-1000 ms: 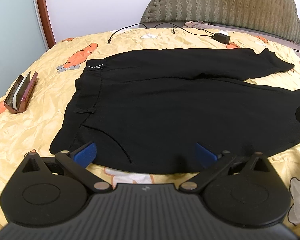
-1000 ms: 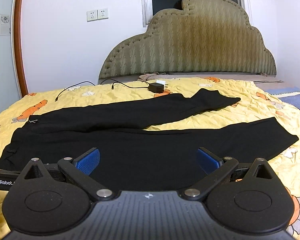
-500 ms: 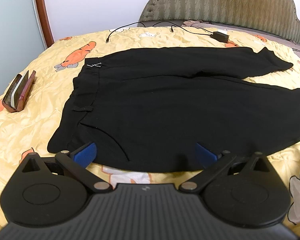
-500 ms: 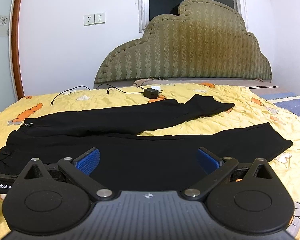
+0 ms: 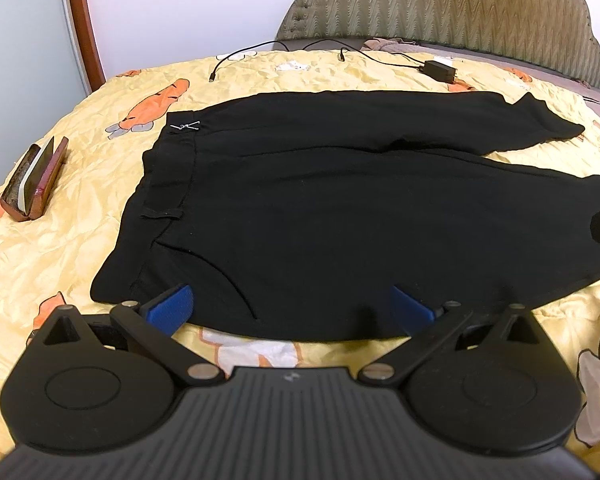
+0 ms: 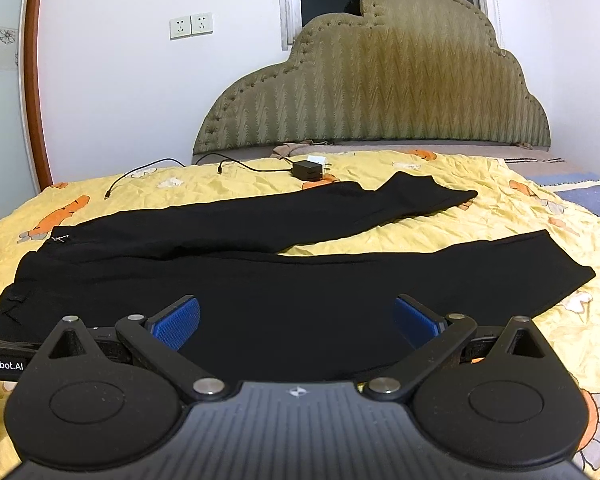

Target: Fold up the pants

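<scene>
The pants (image 5: 320, 208) are plain black. The bed (image 5: 60, 264) wears a yellow cover printed with orange carrots and white flowers. The headboard (image 6: 384, 92) is olive with a zigzag weave. Each tool, left tool (image 5: 292, 308) and right tool (image 6: 296, 320), is black with blue pads (image 6: 176, 322). The case (image 5: 36, 180) looks reddish-brown, perhaps.

Black pants (image 5: 320, 208) (image 6: 260, 280) I see spread flat on yellow bedspread (image 5: 60, 280), unfolded. Waistband toward my left, legs running right and splayed apart, far leg angled away toward headboard, its hem slightly rumpled.
</scene>
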A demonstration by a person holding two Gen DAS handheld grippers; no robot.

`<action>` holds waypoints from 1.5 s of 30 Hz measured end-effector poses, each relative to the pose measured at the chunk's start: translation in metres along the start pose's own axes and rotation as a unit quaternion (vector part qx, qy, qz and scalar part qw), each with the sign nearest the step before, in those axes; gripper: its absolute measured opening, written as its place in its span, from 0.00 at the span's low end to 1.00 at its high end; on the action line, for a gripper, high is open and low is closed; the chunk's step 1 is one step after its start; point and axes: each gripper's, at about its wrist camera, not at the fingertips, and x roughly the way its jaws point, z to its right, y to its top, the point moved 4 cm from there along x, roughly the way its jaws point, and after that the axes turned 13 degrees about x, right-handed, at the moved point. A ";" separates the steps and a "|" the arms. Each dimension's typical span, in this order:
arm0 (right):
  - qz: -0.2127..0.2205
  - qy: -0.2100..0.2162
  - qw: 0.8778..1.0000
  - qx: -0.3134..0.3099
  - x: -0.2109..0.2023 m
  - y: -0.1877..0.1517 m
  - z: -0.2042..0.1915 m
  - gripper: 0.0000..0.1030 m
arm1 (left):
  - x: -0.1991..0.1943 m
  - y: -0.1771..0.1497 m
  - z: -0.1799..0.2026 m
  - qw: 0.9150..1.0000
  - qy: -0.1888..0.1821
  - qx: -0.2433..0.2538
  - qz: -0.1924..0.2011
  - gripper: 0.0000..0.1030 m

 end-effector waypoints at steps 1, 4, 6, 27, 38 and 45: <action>-0.001 -0.001 1.000 0.002 0.000 0.000 0.000 1.00 | 0.000 0.000 0.000 1.000 -0.001 -0.001 0.000 1.00; -0.003 0.000 1.000 0.004 0.001 -0.001 0.002 1.00 | 0.000 0.000 0.000 1.000 -0.003 -0.001 0.002 1.00; -0.005 0.000 1.000 0.004 0.001 -0.001 0.002 1.00 | 0.000 0.000 -0.001 1.000 -0.004 -0.002 0.002 1.00; -0.010 -0.039 0.998 0.048 0.105 0.127 0.073 1.00 | 0.017 0.013 -0.010 1.000 0.001 0.000 0.018 1.00; 0.003 -0.133 0.988 0.079 0.196 0.181 0.146 1.00 | 0.041 0.053 -0.053 0.999 0.045 -0.021 0.012 1.00; -0.014 -0.139 0.987 0.080 0.246 0.213 0.162 0.86 | 0.054 0.062 -0.073 0.997 0.074 -0.026 0.002 1.00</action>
